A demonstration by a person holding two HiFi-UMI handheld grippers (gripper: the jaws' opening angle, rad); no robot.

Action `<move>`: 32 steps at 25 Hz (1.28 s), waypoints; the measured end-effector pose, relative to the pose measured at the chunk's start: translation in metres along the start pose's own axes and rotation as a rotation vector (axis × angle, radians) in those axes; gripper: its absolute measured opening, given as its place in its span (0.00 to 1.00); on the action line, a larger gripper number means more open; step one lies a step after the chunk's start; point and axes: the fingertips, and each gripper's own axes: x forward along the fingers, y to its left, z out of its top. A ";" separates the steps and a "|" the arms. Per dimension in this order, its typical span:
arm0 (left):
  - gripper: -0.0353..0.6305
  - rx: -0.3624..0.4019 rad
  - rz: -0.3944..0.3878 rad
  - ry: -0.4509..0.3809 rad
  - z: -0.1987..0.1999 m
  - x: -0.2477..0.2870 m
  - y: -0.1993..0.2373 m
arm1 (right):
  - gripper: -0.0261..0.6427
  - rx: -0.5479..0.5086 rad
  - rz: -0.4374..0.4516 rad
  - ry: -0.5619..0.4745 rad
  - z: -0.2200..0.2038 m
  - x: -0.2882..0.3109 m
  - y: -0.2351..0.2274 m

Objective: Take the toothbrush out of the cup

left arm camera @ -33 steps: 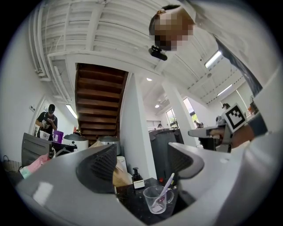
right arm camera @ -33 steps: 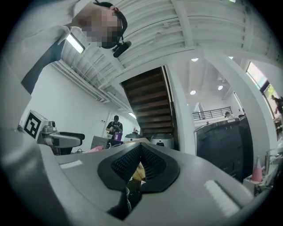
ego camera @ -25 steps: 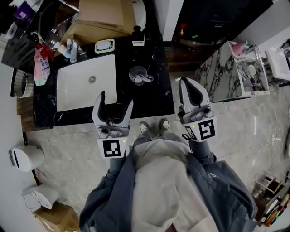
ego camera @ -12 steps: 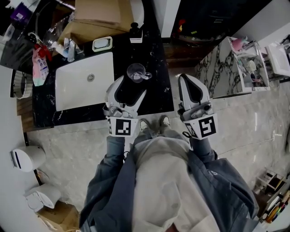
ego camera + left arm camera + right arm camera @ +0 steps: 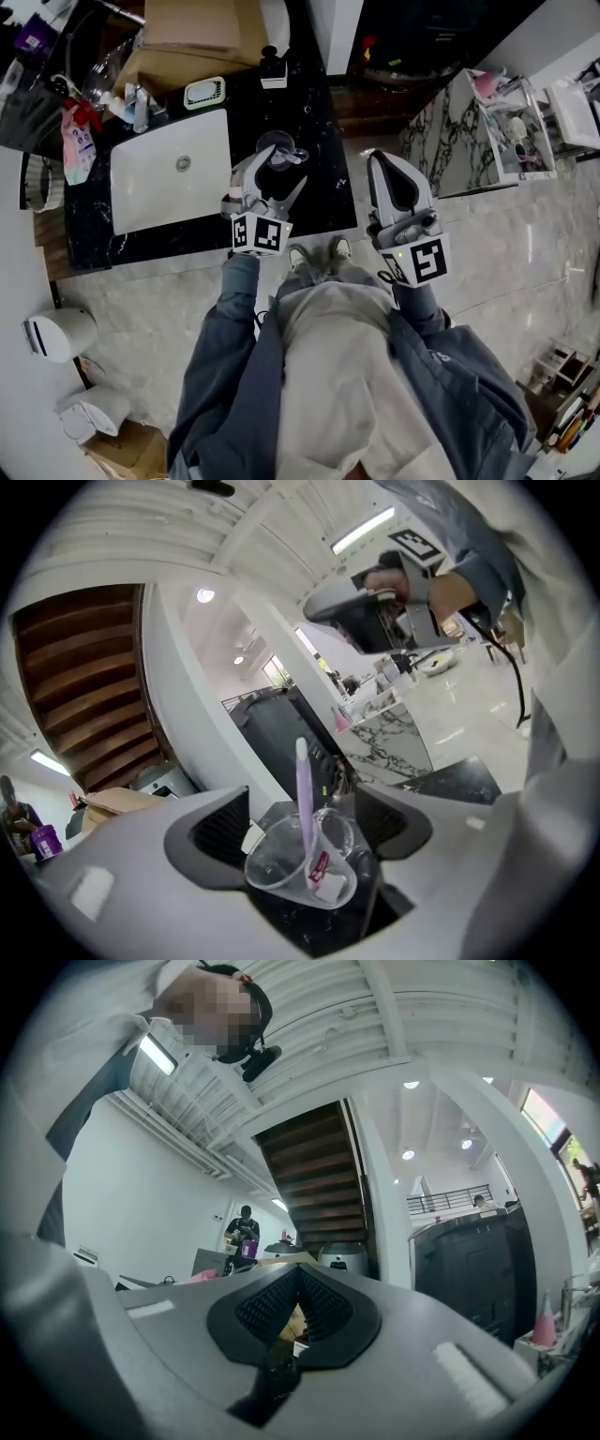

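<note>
- One clear cup point(image 5: 281, 869) stood between the spread jaws of the left gripper point(image 5: 305, 827). Whether either pad touched its wall could not be determined.
- One toothbrush point(image 5: 302, 789) with a pale purple handle stood in that cup, leaning slightly. Its upper end rose well above the rim and above the level of the jaws.
- Its lower end sat at the cup's bottom beside a small white and red piece that could not be identified.
- Beneath the cup and the left jaws lay a black countertop point(image 5: 328, 178) with white veining.
- A white sink point(image 5: 159, 183) was set into that countertop, off the outer side of the left gripper's left jaw and apart from the cup.
- A cardboard box point(image 5: 192, 23) stood beyond the left jaw tips, at the far end of the counter.
- Pale marble floor point(image 5: 506, 244) extended past the counter's edge.
- The right gripper point(image 5: 298, 1309) had its jaws clenched together with nothing between them. It was held beside the counter's edge, well apart from the cup and toothbrush, which lay off its left side.
</note>
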 end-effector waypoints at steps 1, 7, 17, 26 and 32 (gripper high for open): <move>0.63 0.004 0.003 -0.001 0.001 0.001 0.001 | 0.05 0.000 -0.002 0.001 0.000 0.000 -0.001; 0.54 0.023 0.004 -0.005 0.003 0.007 -0.001 | 0.05 -0.006 -0.006 0.000 0.000 0.000 -0.003; 0.23 0.010 0.020 -0.043 0.010 0.006 0.002 | 0.05 -0.009 -0.020 0.000 0.001 0.001 -0.009; 0.21 -0.024 0.053 -0.104 0.025 0.001 0.013 | 0.05 -0.013 -0.022 -0.006 0.001 0.002 -0.012; 0.21 -0.105 0.138 -0.217 0.065 -0.024 0.046 | 0.05 -0.012 -0.014 -0.012 0.003 0.006 -0.011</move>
